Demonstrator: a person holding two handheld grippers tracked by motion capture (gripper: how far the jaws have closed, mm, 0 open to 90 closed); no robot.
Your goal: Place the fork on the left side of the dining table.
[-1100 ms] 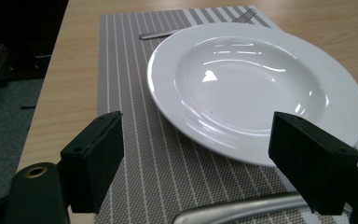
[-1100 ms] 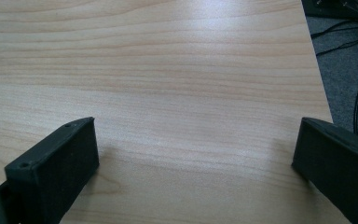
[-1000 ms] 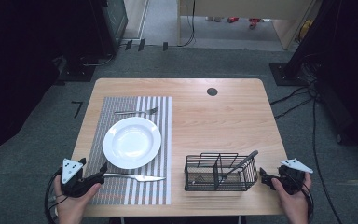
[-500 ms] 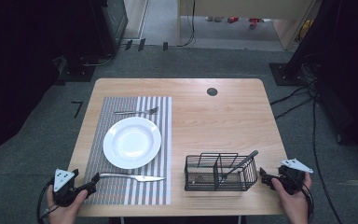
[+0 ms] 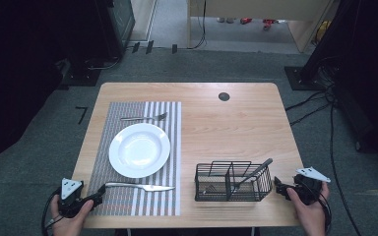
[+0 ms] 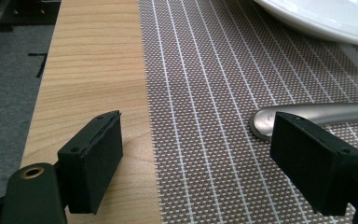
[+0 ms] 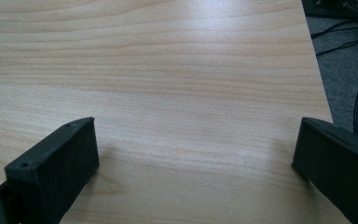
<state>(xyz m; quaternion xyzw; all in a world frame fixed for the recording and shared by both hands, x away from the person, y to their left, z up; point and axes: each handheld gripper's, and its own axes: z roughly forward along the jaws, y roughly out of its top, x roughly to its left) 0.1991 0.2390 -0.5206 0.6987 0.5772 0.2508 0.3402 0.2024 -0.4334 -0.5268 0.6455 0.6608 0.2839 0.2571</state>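
A white plate (image 5: 139, 149) sits on a striped placemat (image 5: 128, 199), with a fork (image 5: 145, 117) beyond it and a knife (image 5: 140, 186) in front of it. My left gripper (image 5: 96, 196) is low at the table's front left corner, open, just left of the knife's handle end (image 6: 307, 114), which lies beside its right-hand jaw. A black wire basket (image 5: 232, 181) holds a dark-handled utensil (image 5: 252, 173). My right gripper (image 5: 278, 186) stands open just right of the basket, over bare wood (image 7: 182, 93).
A round black grommet (image 5: 224, 96) sits near the table's far edge. Cables (image 5: 325, 103) trail over the grey floor to the right of the table. Dark equipment stands at the back left and right.
My left gripper has drawn back left and toward the front edge, away from the knife handle. The right gripper and basket have stayed put.
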